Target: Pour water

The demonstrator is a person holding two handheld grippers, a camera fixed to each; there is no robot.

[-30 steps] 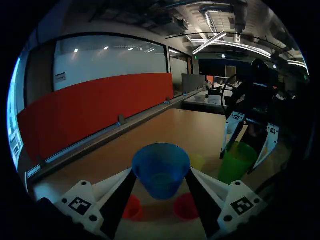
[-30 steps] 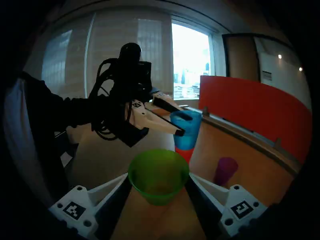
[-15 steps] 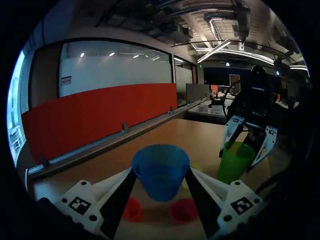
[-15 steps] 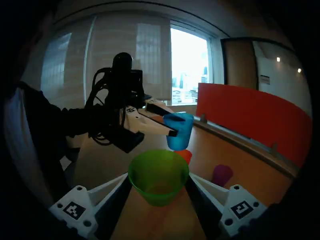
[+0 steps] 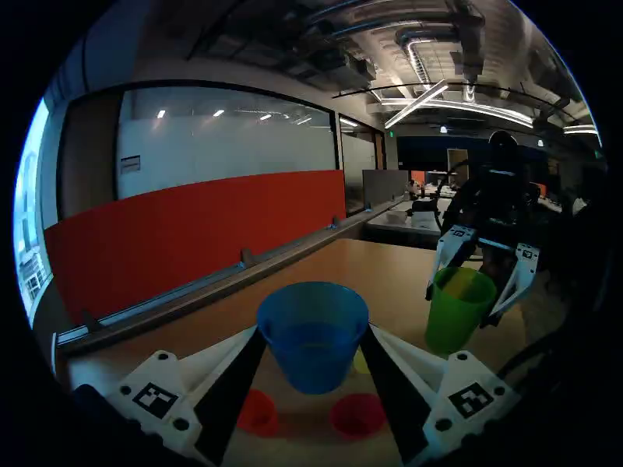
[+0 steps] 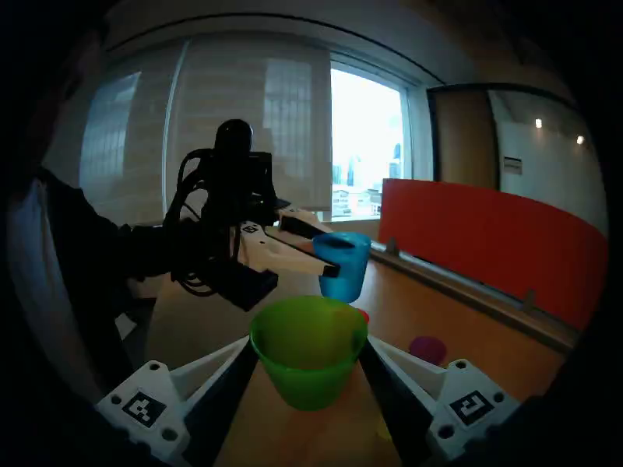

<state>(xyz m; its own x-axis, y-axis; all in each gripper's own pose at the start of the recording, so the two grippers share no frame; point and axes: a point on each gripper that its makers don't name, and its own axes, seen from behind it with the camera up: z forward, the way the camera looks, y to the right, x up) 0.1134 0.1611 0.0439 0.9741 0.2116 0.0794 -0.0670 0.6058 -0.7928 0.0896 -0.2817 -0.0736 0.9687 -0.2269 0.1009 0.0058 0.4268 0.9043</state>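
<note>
Change since earlier frames: both cups ride higher above the counter; in the right gripper view the blue cup has shifted left and no longer overlaps the red cup below it, and the purple cup sits lower in view.
Blue cup: upright, lifted clear of the counter, open mouth up; a darker level shows through its wall, contents not confirmed.
Left hand-held gripper: closed on the blue cup, one finger pressing each side of the wall.
Green cup: upright, held off the counter, rim level.
Right hand-held gripper: closed on the green cup, a finger against each side.
Spacing: the two cups are near each other but apart, rims not touching; neither is tilted.
Counter: wooden surface, below both cups.
Other cups: red cup and second red cup stand on the counter under the blue cup; yellow cup is partly hidden behind the left gripper's finger; purple cup stands on the counter beyond the green cup.
Surroundings: red partition along the counter's far edge; bright window; a dark sleeve behind the left gripper.
</note>
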